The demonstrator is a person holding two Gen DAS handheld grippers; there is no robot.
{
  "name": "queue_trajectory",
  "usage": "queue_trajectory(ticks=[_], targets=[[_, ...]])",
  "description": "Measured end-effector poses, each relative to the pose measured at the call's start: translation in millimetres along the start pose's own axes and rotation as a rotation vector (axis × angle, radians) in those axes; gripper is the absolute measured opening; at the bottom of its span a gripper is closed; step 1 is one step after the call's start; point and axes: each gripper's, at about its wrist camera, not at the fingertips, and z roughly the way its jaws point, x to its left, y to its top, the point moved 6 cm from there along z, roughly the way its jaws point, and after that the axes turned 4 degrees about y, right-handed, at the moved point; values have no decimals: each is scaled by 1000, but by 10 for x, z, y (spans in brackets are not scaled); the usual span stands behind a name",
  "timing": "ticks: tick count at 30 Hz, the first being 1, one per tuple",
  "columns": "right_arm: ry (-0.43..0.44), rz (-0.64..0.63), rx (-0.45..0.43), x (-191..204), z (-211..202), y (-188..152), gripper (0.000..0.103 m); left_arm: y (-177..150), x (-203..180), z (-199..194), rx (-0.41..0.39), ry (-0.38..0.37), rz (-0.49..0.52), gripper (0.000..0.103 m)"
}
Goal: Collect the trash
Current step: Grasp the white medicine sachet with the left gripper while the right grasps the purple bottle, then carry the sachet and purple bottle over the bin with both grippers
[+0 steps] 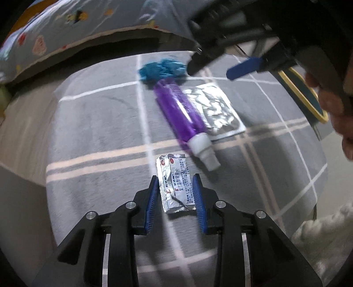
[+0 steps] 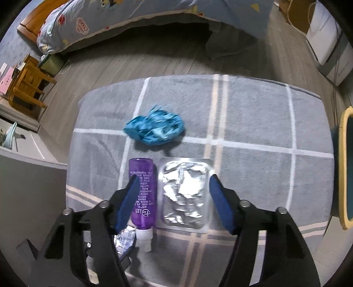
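Silver foil sachet point(image 1: 175, 184) (red-and-blue Chinese print) lies on the grey checked rug point(image 1: 94, 123) between the spread left gripper point(image 1: 176, 203). Beyond it, the purple "fanlon" bottle point(image 2: 142, 194) and foil blister pack point(image 2: 185, 194) sit under the open right gripper point(image 2: 174, 203), blue crumpled wrapper point(image 2: 154, 128) farthest.

From my feed the rug point(image 2: 253, 123) is grey with a white and cream grid of stripes. On it: a see-through purple bottle point(image 2: 142, 192) with a white cap, a crumpled bright blue wrapper point(image 2: 154, 129), a shiny silver foil tray point(image 2: 184, 194), and a silver sachet point(image 1: 176, 183) printed in red and blue. My gripper pads point(image 1: 199, 205) are dark blue on black. The bedding point(image 2: 132, 19) is pale blue with cartoon prints.
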Motion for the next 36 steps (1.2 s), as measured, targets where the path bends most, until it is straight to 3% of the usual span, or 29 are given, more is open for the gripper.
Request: queue_trajectory(ticks=[4,15,18,20,27,36], targets=[[27,-43,29,213,121,-46,48,23,126,9,3,22,-31,33],[29,-52,125,351,480,-158,43,64,360,10,-6,48,-77,33],[-12,-98,140,382,510,-193,33,81,372,-7,-12,46,-78,33],[-11,-107,145,400,492,-206,33,80,370,-31,-17,46,-80,33],[1,-98,88,321,205,-122,32,127,335,-193,-45,59,-76,33],[3,-109,-56,129,-441,16,32,362,127,-374,-102,68,-31,33]])
